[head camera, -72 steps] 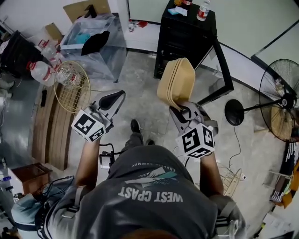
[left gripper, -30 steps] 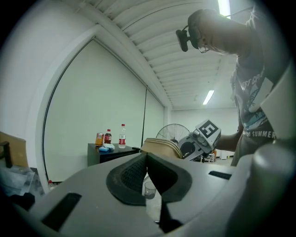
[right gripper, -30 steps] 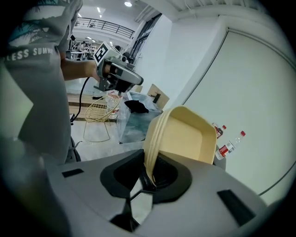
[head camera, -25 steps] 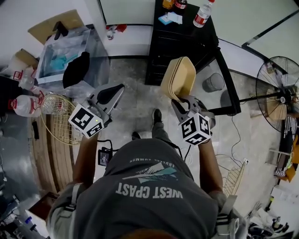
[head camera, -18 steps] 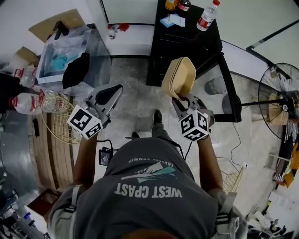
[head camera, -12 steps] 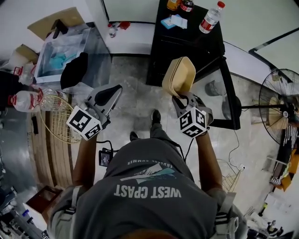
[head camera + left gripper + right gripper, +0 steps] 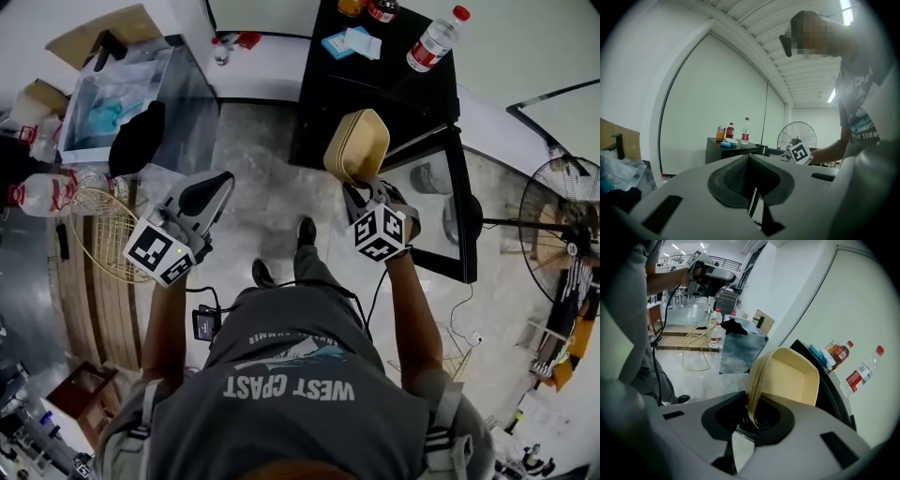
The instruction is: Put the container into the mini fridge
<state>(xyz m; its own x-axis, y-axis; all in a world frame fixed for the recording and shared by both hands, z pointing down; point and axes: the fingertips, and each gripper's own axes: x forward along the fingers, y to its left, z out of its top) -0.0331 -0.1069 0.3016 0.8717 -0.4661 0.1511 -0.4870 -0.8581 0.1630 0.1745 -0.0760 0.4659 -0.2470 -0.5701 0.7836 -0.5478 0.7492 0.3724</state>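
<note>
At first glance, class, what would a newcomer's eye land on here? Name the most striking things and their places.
The beige container stands out, gripped on edge by the right hand-held gripper in front of the black mini fridge, whose top carries bottles. The left hand-held gripper hangs empty over the floor, and a standing fan sits at far right.

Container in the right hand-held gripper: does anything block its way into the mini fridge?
Nothing visible does. The container, clamped in the right hand-held gripper, faces the mini fridge, whose glass door stands open. Its interior is too dark to check.
</note>
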